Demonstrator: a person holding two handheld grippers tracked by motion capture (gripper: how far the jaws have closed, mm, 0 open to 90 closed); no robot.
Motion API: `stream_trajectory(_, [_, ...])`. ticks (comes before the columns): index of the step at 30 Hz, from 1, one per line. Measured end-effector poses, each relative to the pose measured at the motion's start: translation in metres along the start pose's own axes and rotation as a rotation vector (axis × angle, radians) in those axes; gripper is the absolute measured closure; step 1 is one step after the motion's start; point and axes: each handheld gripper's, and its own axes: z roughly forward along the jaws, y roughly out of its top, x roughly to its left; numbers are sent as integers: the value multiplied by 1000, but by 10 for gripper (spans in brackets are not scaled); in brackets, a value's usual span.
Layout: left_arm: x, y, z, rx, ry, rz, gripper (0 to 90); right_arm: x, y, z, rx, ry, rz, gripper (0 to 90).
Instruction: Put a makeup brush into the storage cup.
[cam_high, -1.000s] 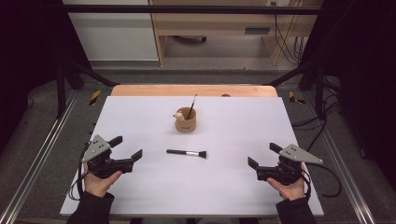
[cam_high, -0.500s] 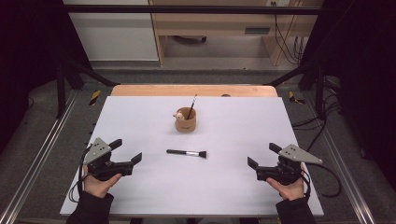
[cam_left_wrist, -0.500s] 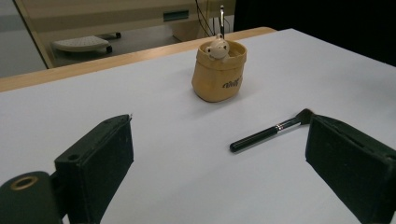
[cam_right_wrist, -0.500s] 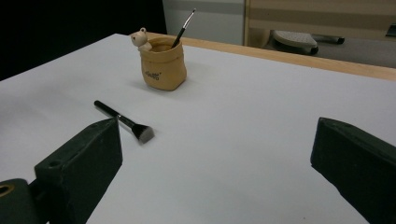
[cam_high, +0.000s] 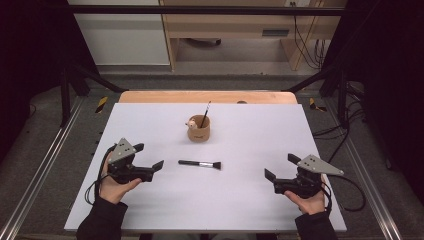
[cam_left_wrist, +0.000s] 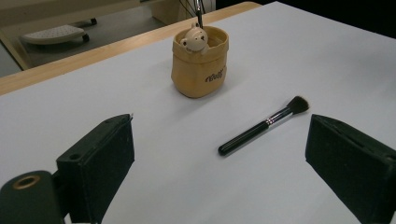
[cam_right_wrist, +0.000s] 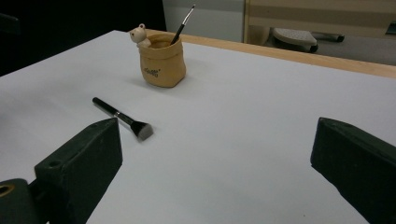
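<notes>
Jaws gaping wide and empty, the left gripper (cam_high: 151, 156) is facing the makeup brush (cam_high: 199, 164) lying flat just before the bear-trimmed pot (cam_high: 198, 128), so it is needing a low, square approach to the handle, while the right gripper (cam_high: 280, 167) is idling equally open and empty.

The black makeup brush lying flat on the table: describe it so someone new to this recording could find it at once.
Start at the white table and find the tan pouch-shaped holder with a small bear figure near its middle. Just in front of it, toward the person, lies the black-handled makeup brush with a silver ferrule and dark bristles. Unlike the thin brush standing upright in the holder, it lies flat and has a broad head.
</notes>
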Motion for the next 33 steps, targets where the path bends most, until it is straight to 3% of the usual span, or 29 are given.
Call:
stream_trajectory(16, [-16,21,37,101,-69,81,76,1,0,1,0,3,-10,28])
stream_trajectory(33, [-34,28,80,212,-110,149,91,3,0,1,5,5,-12,28])
